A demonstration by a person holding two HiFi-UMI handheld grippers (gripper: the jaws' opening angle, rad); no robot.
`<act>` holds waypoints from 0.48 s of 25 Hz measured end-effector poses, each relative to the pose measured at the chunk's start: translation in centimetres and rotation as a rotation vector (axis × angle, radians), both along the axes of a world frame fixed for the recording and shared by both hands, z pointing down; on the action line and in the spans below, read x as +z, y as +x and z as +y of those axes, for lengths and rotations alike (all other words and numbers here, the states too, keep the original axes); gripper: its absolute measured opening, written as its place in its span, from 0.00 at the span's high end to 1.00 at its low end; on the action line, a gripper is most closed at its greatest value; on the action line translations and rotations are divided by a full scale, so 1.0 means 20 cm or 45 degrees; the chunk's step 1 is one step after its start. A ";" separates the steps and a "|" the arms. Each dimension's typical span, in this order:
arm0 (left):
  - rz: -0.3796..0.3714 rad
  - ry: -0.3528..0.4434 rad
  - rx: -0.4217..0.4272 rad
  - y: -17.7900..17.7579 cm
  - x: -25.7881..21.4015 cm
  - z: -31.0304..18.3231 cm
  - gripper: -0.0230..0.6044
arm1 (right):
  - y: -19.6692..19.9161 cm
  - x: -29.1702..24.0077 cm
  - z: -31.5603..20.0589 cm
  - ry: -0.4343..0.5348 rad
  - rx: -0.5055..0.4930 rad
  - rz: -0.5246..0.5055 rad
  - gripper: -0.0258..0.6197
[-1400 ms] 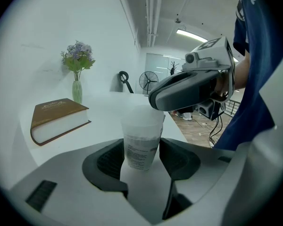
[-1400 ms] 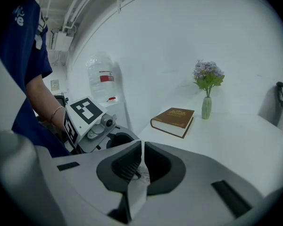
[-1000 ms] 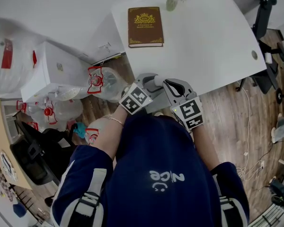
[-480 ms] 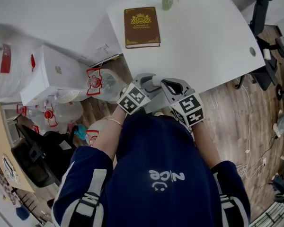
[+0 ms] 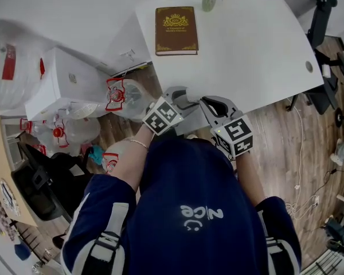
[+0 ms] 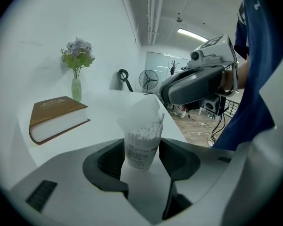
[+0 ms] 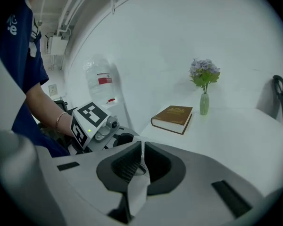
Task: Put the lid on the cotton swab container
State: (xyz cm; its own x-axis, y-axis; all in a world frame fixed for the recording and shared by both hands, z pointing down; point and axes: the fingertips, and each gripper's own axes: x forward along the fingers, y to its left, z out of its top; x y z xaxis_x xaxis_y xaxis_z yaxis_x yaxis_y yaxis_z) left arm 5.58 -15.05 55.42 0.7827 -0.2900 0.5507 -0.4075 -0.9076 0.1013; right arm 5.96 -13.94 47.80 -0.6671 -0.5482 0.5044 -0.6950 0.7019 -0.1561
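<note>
Left gripper view has the cotton swab container (image 6: pixel 142 142) upright btw the left tongs (image 6: pixel 142 161), both pads against its sides, swab tips showing at the open top. It's at the near edge of the counter (image 6: pixel 104 107), close to the person. Its lid (image 6: pixel 142 108), a cloudy plastic piece, lies tilted over the swabs, not seated. The right tongs (image 7: pixel 141 164) are clenched on a thin white edge, most likely that lid. To do it well, imo: hold the container steady w/o squeezing hard, level the lid, centre it on the rim, then press down evenly before letting go. Further out, the book (image 6: pixel 56 119) and flower vase (image 6: pixel 76 89) are well apart, no obstacle. Hard to tell: whether the lid is hinged or loose, and whether the container's base rests on the counter. In the head view the tongs cover both container and lid.
</note>
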 end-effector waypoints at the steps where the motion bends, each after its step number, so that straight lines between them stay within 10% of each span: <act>1: -0.002 0.002 -0.002 0.00 0.00 0.00 0.57 | 0.00 0.00 0.00 0.008 -0.013 0.014 0.88; 12: -0.006 0.000 -0.014 0.00 0.01 0.00 0.57 | 0.00 -0.10 -0.15 0.133 -0.003 0.025 0.88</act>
State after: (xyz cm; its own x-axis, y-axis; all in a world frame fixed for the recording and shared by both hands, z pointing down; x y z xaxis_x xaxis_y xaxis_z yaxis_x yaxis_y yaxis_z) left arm 5.55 -15.09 55.53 0.7772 -0.2981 0.5542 -0.4176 -0.9032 0.0996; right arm 5.99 -16.99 45.82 -0.6591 -0.5969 0.4575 -0.6954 0.7154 -0.0682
